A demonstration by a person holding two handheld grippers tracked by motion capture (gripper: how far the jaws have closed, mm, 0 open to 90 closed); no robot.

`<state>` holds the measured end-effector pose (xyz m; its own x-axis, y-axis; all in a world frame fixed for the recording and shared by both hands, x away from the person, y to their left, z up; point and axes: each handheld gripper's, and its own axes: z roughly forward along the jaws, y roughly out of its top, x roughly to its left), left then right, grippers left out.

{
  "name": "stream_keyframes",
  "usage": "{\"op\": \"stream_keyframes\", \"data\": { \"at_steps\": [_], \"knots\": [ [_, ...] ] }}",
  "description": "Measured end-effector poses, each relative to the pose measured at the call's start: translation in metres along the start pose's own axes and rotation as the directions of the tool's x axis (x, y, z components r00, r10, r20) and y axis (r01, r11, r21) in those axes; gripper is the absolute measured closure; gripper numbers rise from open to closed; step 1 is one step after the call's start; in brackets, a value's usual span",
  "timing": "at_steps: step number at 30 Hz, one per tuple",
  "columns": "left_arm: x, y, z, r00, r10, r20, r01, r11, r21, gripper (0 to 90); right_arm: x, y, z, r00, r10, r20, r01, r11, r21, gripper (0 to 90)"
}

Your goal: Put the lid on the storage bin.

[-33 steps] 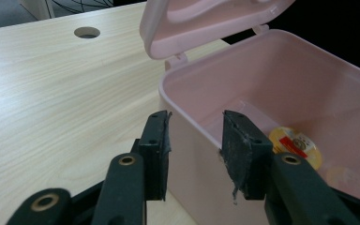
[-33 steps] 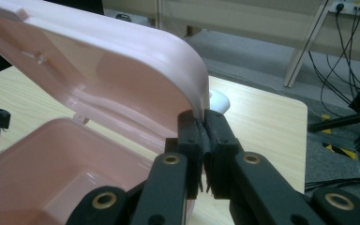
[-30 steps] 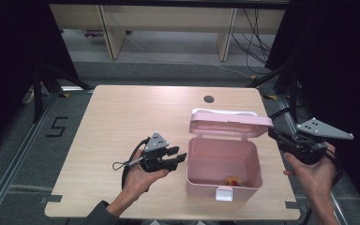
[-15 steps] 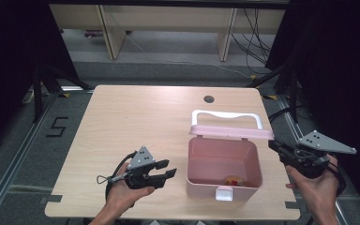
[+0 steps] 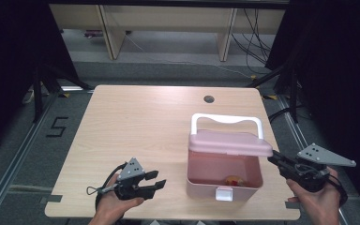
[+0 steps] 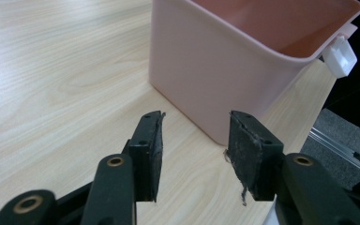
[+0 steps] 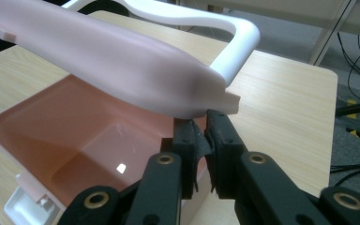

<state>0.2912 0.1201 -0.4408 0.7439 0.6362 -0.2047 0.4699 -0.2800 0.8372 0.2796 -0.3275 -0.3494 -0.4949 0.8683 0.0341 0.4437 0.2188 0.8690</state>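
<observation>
We have the pink box on the table with its half-raised lid just above our right fingers, nearly closed and empty at the lid's edge, while our left fingers, half open and empty, sit farther off.

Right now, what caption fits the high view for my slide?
A pink box on a wooden table, lid half lowered, between the left gripper and right gripper.

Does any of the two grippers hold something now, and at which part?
Nothing is held. The left gripper stands open beside the pink box, its jaws just opening, with nothing between them. The right gripper is shut just under the lid's corner, gripping nothing.
</observation>
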Motion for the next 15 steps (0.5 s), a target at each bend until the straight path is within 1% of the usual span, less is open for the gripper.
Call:
{"op": "stream_keyframes", "data": {
  "at_steps": [1,2,3,5,6,7,8,9,10,11,12,13,14,15],
  "knots": [
    [0.000,-0.002,-0.001,1.0000,0.001,-0.001,-0.001,0.9999,-0.010,54.3,-0.002,-0.001,-0.001,0.9994,-0.033,0.006,0.033,0.999,-0.001,83.1],
    [0.000,-0.003,-0.003,0.9999,-0.001,-0.011,0.001,1.0000,-0.002,54.1,-0.002,-0.003,0.000,0.9993,-0.036,0.006,0.036,0.999,0.002,83.0],
    [0.000,-0.006,-0.005,1.0000,-0.003,-0.006,0.003,1.0000,-0.006,52.5,0.000,-0.007,-0.002,0.9999,-0.010,-0.007,0.010,1.000,0.018,82.9],
    [0.000,-0.007,-0.006,1.0000,-0.001,-0.006,0.001,0.9999,-0.010,51.3,0.000,-0.009,-0.002,0.9999,-0.008,-0.008,0.008,1.000,0.028,82.9],
    [0.000,-0.008,-0.008,1.0000,0.001,-0.009,-0.001,1.0000,-0.005,48.7,-0.001,-0.013,-0.002,0.9996,-0.025,-0.012,0.025,0.999,0.025,82.9],
    [0.000,-0.009,-0.010,0.9999,0.001,-0.017,-0.001,1.0000,0.000,47.0,0.000,-0.015,-0.001,0.9996,-0.020,-0.022,0.020,0.999,0.027,82.8],
    [0.000,-0.009,-0.010,0.9999,0.001,-0.017,-0.001,1.0000,0.000,45.0,0.000,-0.015,-0.001,0.9996,-0.020,-0.022,0.020,0.999,0.027,82.8],
    [-0.001,-0.011,-0.012,0.9995,0.003,-0.030,-0.003,1.0000,0.003,43.1,0.000,-0.020,-0.001,0.9994,-0.014,-0.031,0.015,0.999,0.037,82.9],
    [-0.001,-0.011,-0.012,0.9995,0.003,-0.030,-0.003,1.0000,0.003,41.5,0.000,-0.020,-0.001,0.9994,-0.014,-0.031,0.015,0.999,0.037,82.9],
    [0.000,-0.012,-0.013,0.9995,0.008,-0.031,-0.008,1.0000,0.003,41.5,0.002,-0.022,-0.001,0.9995,0.005,-0.030,-0.004,0.999,0.043,82.9],
    [-0.001,-0.014,-0.013,0.9994,0.007,-0.035,-0.006,1.0000,0.002,40.0,0.001,-0.023,-0.001,0.9992,-0.012,-0.037,0.014,0.999,0.044,82.9],
    [0.000,-0.015,-0.013,0.9995,0.007,-0.031,-0.007,1.0000,0.006,36.2,0.001,-0.027,0.000,0.9986,-0.014,-0.051,0.017,0.999,0.052,82.8],
    [0.000,-0.017,-0.013,0.9995,0.013,-0.030,-0.013,0.9999,0.009,36.2,0.001,-0.027,0.000,0.9986,-0.014,-0.051,0.017,0.999,0.052,82.8],
    [0.000,-0.018,-0.014,0.9992,0.008,-0.038,-0.007,0.9998,0.020,35.1,0.003,-0.029,0.000,0.9989,0.007,-0.046,-0.004,0.998,0.068,82.8]
  ]
}}
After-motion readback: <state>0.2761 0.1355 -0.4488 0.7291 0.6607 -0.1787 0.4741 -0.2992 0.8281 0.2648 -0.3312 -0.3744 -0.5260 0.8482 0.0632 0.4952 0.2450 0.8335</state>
